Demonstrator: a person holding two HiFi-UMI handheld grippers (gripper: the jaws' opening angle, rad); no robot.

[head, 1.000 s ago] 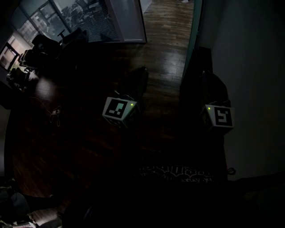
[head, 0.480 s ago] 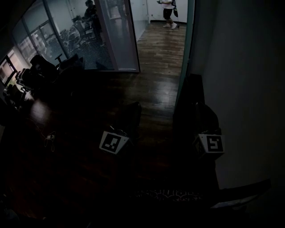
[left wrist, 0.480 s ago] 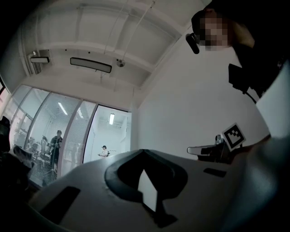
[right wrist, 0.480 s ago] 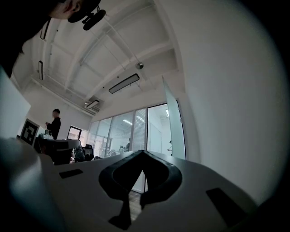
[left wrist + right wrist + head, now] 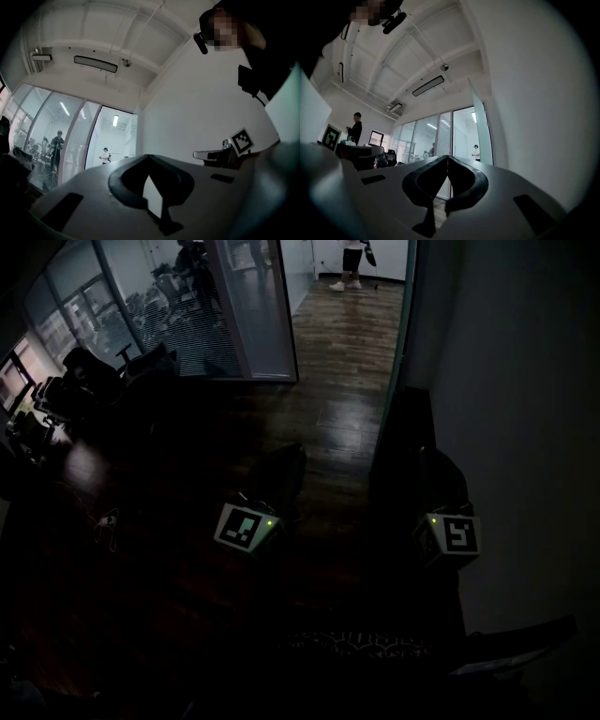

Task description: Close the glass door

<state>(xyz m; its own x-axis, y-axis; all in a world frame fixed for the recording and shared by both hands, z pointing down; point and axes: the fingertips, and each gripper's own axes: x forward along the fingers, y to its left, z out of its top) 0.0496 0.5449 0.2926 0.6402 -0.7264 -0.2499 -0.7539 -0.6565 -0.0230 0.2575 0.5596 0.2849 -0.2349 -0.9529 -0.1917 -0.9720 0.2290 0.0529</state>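
Note:
The glass door stands open as a tall green-edged pane next to the white wall; in the head view its edge runs up along the wall. Beyond it is a lit doorway. My left gripper has its tips touching and holds nothing; in the dark head view it hovers over the wooden floor, left of the door. My right gripper is shut and empty too, pointing at the door's edge from some way off; in the head view it is close to the wall.
A glass partition with blinds spans the back left. Office chairs stand before it, and cables lie on the floor. One person stands in the corridor, another in the room at left.
The head view has lifted toward the doorway, so both grippers sit lower in the picture. The left gripper has drifted slightly. The person in the corridor has come into view.

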